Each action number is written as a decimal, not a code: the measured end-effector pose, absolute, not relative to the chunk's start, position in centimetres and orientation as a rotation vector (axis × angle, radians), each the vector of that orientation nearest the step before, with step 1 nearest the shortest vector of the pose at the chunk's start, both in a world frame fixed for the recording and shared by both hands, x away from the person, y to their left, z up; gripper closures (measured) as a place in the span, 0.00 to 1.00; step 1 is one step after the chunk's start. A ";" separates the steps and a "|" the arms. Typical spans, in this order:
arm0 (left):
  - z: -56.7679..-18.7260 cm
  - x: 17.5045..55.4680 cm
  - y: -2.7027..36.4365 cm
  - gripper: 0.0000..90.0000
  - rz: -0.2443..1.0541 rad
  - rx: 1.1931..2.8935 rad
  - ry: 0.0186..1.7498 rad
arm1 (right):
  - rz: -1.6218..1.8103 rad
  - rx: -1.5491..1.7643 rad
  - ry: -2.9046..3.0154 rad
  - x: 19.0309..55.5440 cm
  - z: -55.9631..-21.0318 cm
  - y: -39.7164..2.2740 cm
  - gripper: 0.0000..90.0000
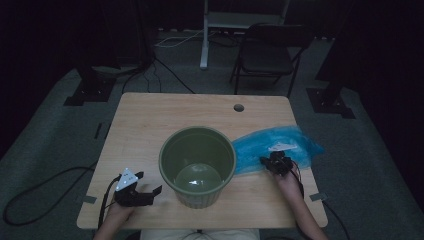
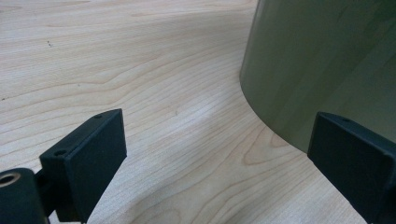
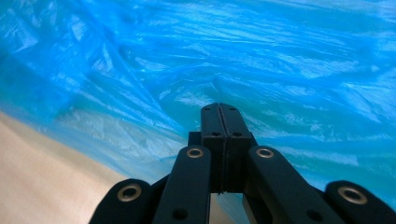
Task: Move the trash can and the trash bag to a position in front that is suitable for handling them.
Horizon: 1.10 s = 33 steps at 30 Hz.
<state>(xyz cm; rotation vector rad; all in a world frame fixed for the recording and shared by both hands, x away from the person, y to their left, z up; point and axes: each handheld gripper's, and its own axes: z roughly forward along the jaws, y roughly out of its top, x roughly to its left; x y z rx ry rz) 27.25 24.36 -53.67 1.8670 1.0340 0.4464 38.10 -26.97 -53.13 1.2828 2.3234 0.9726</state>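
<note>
A folding chair (image 1: 267,55) stands behind the wooden table (image 1: 150,125), with cables (image 1: 165,70) across grey carpet (image 1: 45,145).

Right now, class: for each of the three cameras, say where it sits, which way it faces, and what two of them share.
High view: above the table, facing forward and down; forearms, both tools, bin, blue bag.
Left gripper view: on the left tool, looking along open jaws at the bin's wall.
Right gripper view: on the right tool, jaws closed against the bag.
Shared: the left and high views both show the bin.
</note>
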 end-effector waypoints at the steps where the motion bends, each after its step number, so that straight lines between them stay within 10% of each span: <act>1: -53.6 27.2 24.4 0.06 0.447 1.867 1.033 | 0.964 1.287 2.340 37.9 -53.2 -27.4 1.00; 17: -53.6 27.2 24.3 0.06 0.448 1.864 1.034 | 1.093 1.112 2.568 34.3 -53.8 -30.7 0.98; 24: -53.7 27.2 24.3 0.06 0.447 1.866 1.034 | 1.100 1.186 2.475 33.0 -52.4 -30.3 0.59; 33: -53.6 27.2 24.3 0.06 0.447 1.868 1.032 | 1.076 1.465 2.083 31.6 -48.5 -33.9 0.37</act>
